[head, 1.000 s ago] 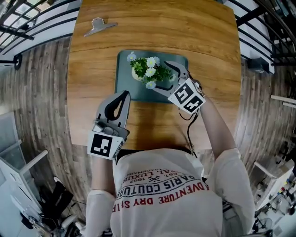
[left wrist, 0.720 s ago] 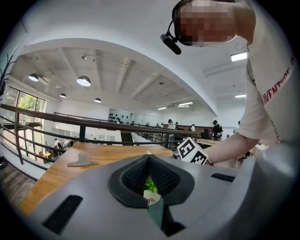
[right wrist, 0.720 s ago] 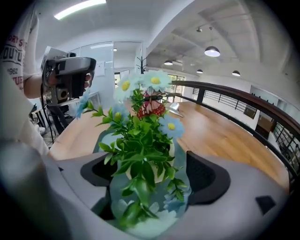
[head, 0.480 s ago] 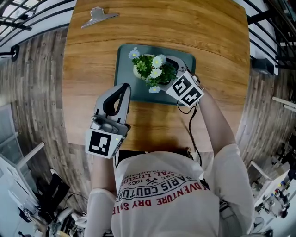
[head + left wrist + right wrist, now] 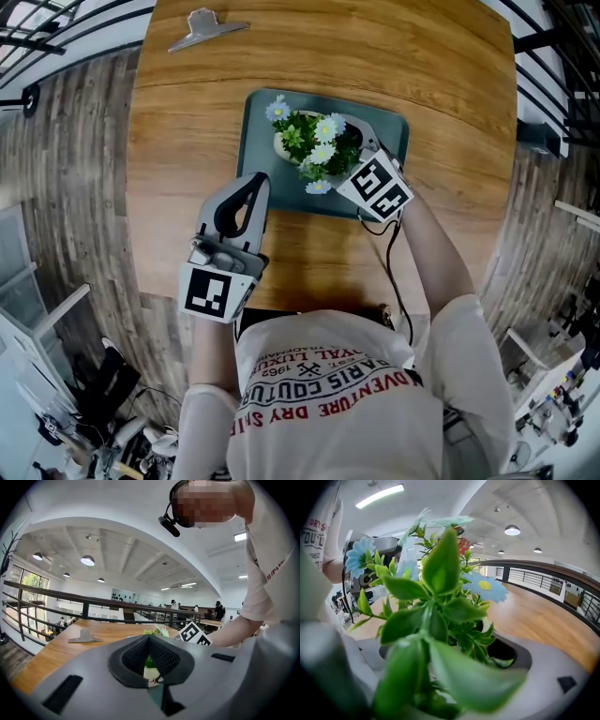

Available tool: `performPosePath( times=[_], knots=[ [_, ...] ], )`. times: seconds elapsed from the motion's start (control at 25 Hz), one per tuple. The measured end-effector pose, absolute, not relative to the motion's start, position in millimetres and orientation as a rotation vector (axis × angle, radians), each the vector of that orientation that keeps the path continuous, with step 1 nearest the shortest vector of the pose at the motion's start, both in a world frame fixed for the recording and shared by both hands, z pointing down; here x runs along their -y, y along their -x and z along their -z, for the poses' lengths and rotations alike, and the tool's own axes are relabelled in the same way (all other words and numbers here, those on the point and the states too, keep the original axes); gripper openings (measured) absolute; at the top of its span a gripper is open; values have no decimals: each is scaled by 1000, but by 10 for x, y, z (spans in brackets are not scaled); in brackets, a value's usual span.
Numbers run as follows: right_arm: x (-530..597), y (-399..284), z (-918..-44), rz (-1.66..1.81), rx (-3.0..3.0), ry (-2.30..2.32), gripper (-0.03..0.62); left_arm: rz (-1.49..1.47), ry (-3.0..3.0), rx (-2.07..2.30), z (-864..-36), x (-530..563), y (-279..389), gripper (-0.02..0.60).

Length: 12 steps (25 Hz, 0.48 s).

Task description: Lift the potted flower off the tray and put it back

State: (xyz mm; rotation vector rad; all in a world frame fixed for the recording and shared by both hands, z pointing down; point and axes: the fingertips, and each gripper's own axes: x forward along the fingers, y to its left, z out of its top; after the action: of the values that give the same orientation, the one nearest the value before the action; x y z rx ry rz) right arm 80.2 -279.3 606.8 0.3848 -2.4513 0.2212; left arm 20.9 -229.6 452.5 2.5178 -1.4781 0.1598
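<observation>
Upper centre: right gripper (image 5: pixel 339 141), jaws just opening around the potted flower (image 5: pixel 314 150), is risking snagging leaves, toppling it; left gripper (image 5: pixel 255 180) closed.

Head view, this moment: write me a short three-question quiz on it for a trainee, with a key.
1. True or false: the potted flower is over bare table, clear of the tray.
2. What lies near the table's far left corner? A) a metal clip B) a mug C) a spoon
3. Which gripper has the potted flower between its jaws?
Key: 1. False; it is over the tray. 2. A. 3. The right gripper; its jaws have just been opening and stand wide. The left gripper is shut and empty.
</observation>
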Motion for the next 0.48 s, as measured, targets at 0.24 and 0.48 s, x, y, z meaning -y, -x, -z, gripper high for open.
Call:
performPosePath(
  times=[0.24, 0.48],
  knots=[
    [2830, -794, -6074, -222, 2450, -436, 469, -181, -2535, 1479, -4503, 2285, -184, 12],
    [2796, -772, -5923, -217, 2453, -518, 469, -204, -2509, 1484, -4439, 2184, -133, 12]
  ],
)
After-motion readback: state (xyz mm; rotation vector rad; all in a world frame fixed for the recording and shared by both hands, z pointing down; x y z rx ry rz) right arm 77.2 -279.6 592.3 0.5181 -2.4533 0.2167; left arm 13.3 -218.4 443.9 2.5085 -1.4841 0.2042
